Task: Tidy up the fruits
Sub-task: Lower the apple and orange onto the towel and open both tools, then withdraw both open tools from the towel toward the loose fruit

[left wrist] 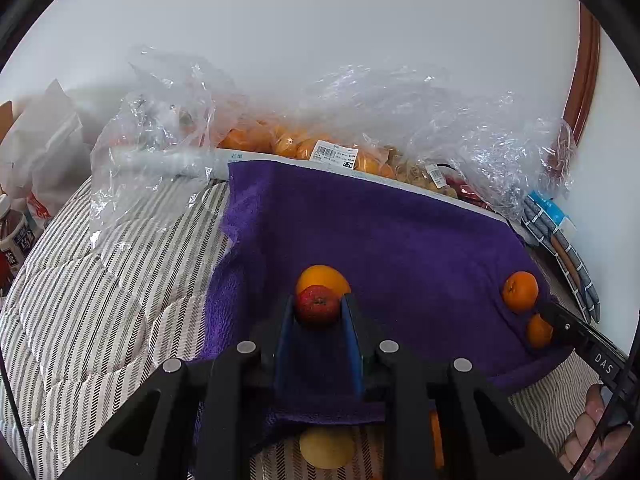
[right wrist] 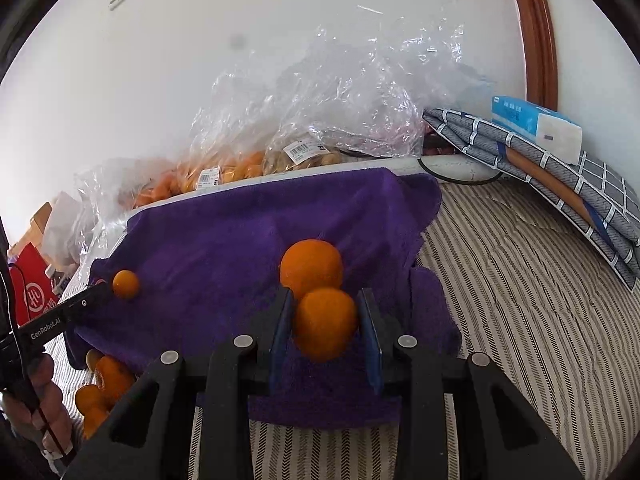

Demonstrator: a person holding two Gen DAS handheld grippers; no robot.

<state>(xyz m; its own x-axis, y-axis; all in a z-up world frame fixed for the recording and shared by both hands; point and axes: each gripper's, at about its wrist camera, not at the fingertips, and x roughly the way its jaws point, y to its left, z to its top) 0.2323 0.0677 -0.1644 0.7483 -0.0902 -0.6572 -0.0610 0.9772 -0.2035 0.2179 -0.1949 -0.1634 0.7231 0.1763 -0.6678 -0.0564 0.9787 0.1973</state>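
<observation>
A purple towel lies over a striped bed cover. My left gripper is shut on a small red apple, right in front of an orange on the towel. My right gripper holds a small orange between its fingers; there is a thin gap at the right finger. A larger orange sits just behind it. In the left wrist view the right gripper shows at the right edge with the small orange and the larger one. The left gripper shows in the right wrist view beside an orange.
Clear plastic bags of oranges stand along the wall behind the towel. Several oranges and a yellow fruit lie on the striped cover in front. A folded grey blanket with a tissue pack lies at the right.
</observation>
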